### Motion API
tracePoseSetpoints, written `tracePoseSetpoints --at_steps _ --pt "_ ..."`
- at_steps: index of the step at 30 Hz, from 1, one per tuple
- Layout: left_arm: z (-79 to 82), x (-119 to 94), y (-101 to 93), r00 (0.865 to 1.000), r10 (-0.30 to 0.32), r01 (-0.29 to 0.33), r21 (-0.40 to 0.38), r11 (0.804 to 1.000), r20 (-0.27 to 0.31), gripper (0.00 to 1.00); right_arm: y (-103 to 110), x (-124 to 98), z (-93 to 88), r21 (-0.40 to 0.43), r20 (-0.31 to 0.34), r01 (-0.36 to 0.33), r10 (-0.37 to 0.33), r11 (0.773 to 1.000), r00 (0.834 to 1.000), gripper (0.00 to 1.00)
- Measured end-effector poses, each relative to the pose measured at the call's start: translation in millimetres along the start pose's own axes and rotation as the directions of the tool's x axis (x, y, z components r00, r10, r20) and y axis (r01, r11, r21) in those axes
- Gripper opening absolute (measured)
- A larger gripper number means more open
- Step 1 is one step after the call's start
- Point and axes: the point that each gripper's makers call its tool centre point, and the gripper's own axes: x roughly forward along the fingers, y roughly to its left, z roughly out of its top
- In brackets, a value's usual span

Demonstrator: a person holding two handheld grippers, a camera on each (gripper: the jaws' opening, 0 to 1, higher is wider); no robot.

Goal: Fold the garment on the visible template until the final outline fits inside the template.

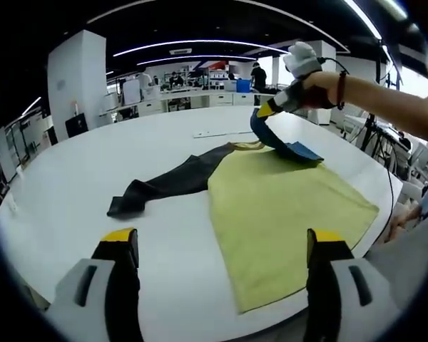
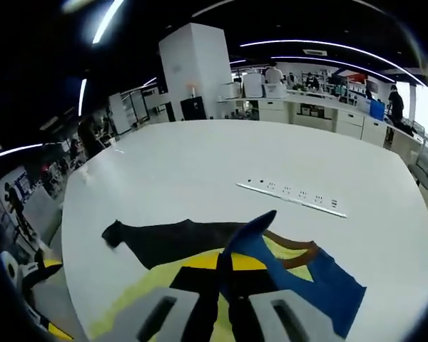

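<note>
On the white table (image 1: 93,164) we see the yellow shirt (image 1: 285,214) spread near one edge, black sleeve (image 1: 164,182) outstretched. Our right gripper (image 2: 225,288) pinches and lifts the blue sleeve (image 2: 299,274); our left gripper (image 1: 221,246) hovers with jaws spread, holding nothing.

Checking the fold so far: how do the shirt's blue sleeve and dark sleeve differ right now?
The blue sleeve is lifted off the table, pinched in the right hand-held gripper; the dark sleeve lies flat, untouched. The blue sleeve is folding over the yellow body; the dark sleeve stretches outward, away from it. Their colours differ: blue against near black. Both are long sleeves joined to the same yellow shirt. The left hand-held gripper is open, holding nothing.
</note>
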Motion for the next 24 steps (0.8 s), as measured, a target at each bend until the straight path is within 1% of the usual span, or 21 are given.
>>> tracePoseSetpoints --at_steps 3,5,9,12,14,17,24 --pt "-0.7 0 0.6 1.000 0.001 -0.001 -0.002 1.000 -0.004 0.95 9 2 3.5 0.001 0.006 -0.016 0.016 1.000 1.000 0.00" --pt "-1.2 0 1.4 1.000 0.002 -0.002 -0.001 1.000 -0.006 0.95 15 5 5.1 -0.014 0.006 -0.026 0.026 1.000 1.000 0.00" --pt "-0.5 0 2.2 1.000 -0.001 0.002 -0.023 1.000 0.007 0.96 25 8 6.6 -0.026 0.006 -0.046 0.046 0.999 0.999 0.00" --pt "-0.3 1 2.8 1.000 0.001 -0.001 -0.022 1.000 0.009 0.96 30 11 8.1 -0.013 0.009 -0.058 0.058 0.998 0.998 0.00" --pt "-1.1 1 3.7 1.000 0.004 -0.004 -0.024 1.000 0.006 0.95 35 13 8.4 -0.018 0.011 -0.066 0.066 0.998 0.998 0.00" --pt "-1.7 1 4.6 1.000 0.006 -0.006 -0.025 1.000 0.003 0.95 40 18 2.3 -0.034 -0.006 -0.075 0.075 0.997 0.997 0.00" --pt "-4.2 -1 9.0 1.000 0.017 -0.018 -0.031 0.999 -0.001 0.95 47 27 -13.1 -0.041 -0.040 -0.095 0.094 0.995 0.995 0.00"
